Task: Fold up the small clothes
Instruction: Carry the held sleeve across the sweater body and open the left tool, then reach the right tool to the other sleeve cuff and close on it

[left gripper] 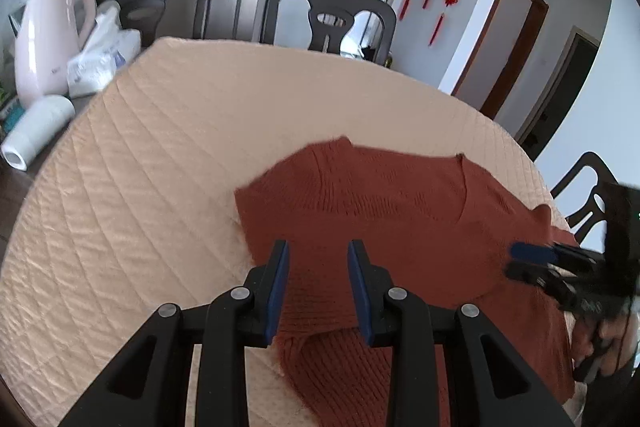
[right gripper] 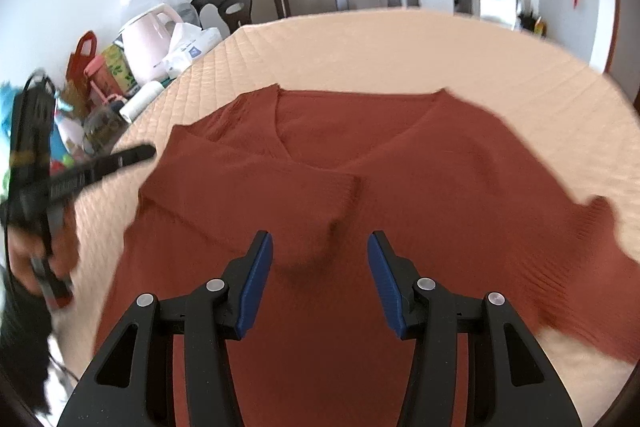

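- rust knit sweater [right gripper: 400, 155]: soft, limp, light; pinch at right sleeve cuff [right gripper: 600, 223]
- left tongs [left gripper: 318, 251], right tongs [right gripper: 320, 243] released, above sweater

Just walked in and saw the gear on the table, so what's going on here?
A person holding a two-finger gripper in each hand is folding a rust-red knit sweater on a quilted peach table cover. One sleeve is already folded across the front. The left gripper and right gripper both hover open above the sweater, gripping nothing.
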{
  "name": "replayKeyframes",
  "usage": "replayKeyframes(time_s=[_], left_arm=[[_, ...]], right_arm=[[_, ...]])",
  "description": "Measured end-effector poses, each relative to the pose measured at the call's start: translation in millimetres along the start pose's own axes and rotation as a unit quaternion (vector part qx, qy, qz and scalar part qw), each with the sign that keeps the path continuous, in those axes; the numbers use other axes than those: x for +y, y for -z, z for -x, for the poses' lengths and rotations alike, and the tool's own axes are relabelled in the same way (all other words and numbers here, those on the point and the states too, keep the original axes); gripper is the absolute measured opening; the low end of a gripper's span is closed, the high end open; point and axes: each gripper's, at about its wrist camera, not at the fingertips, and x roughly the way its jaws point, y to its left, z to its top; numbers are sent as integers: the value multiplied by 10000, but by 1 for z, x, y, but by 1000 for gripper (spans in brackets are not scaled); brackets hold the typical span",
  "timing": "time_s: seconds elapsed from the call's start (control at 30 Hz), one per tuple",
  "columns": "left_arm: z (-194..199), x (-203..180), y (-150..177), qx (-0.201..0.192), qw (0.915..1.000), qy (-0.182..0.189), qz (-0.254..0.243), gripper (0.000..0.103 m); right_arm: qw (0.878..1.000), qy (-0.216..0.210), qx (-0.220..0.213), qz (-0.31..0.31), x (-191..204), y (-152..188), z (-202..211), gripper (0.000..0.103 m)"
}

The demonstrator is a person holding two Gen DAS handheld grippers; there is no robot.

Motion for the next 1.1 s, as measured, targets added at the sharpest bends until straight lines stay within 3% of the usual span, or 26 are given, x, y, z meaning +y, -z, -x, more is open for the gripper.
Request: replayKeyframes(time_s=[0.07, 0.1, 0.13, 0.33, 0.47, 0.57, 0.63, 0.73, 0.97, 1.1], left_arm=[[-7, -3, 0, 37, 10000, 23, -77, 32], [-8, -1, 0, 62, 9999, 33, -108, 32], [-10, -2, 2, 95, 9998, 36, -145, 32], [-18, 6, 24, 190, 9996, -99, -199, 32], [-15, 1, 27, 163, 9992, -223, -291, 32], [-3, -4, 31, 75, 9990, -224, -369, 32], [-4, -7, 36, 165, 9978, -370, -529, 32], [-8, -9, 42, 232, 9965, -540, -597, 33], [26, -23, 56, 136, 9957, -583, -712, 33], [45, -39, 70, 74, 9960, -451, -764, 43]], right_arm=[[9997, 98, 203, -51, -2, -3, -16, 27], [9997, 120, 205, -35, -2, -5, -21, 22], [9998, 108, 157, -1, 0, -8, -21, 5], [9998, -25, -181, 49, -1, -19, -4, 4], [9998, -33, 104, -194, -20, -15, -22, 5], [9995, 24, -33, -323, -25, -11, -9, 6], [9997, 146, -103, -136, -20, -6, -1, 10], [9994, 296, 152, 45, -21, 2, -8, 11], [9987, 446, -230, 38, -31, 32, 48, 20], [9975, 547, -387, -213, -50, 56, 80, 22]])
